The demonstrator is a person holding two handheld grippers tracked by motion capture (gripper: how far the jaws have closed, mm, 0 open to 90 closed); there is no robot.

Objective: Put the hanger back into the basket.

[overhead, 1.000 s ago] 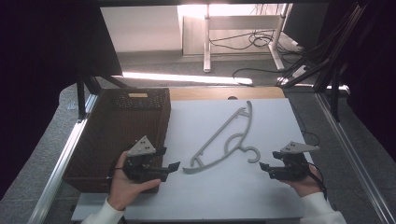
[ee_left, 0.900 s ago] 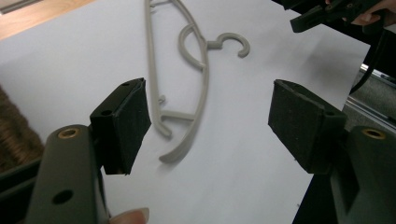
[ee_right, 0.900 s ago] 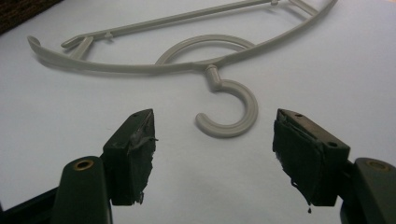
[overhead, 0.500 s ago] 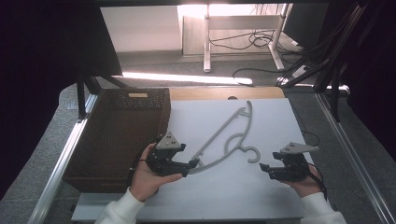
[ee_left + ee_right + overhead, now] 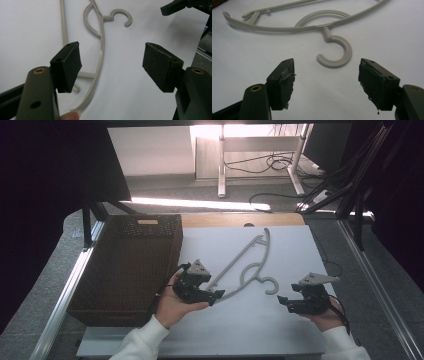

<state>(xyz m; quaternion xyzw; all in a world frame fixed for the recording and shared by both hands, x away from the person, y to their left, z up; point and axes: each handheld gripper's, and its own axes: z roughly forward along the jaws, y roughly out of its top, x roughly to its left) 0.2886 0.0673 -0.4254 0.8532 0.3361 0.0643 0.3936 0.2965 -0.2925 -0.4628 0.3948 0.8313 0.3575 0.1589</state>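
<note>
Fingers on both grippers spread wide, nothing held. Left gripper (image 5: 216, 295) sits at the near end of the grey hanger (image 5: 243, 268); in the left gripper view its pad (image 5: 70, 66) is right beside the hanger's curved arm, contact unclear. Right gripper (image 5: 283, 301) rests apart from the hanger, fingers aimed at the hook (image 5: 336, 51), which lies just ahead of the gap between them. Hanger lies flat on the white table (image 5: 280, 330), hook toward the right side, long bar running up and away. Dark wicker basket (image 5: 127, 270) sits at the table's left edge, beside the left hand (image 5: 172, 305).
</note>
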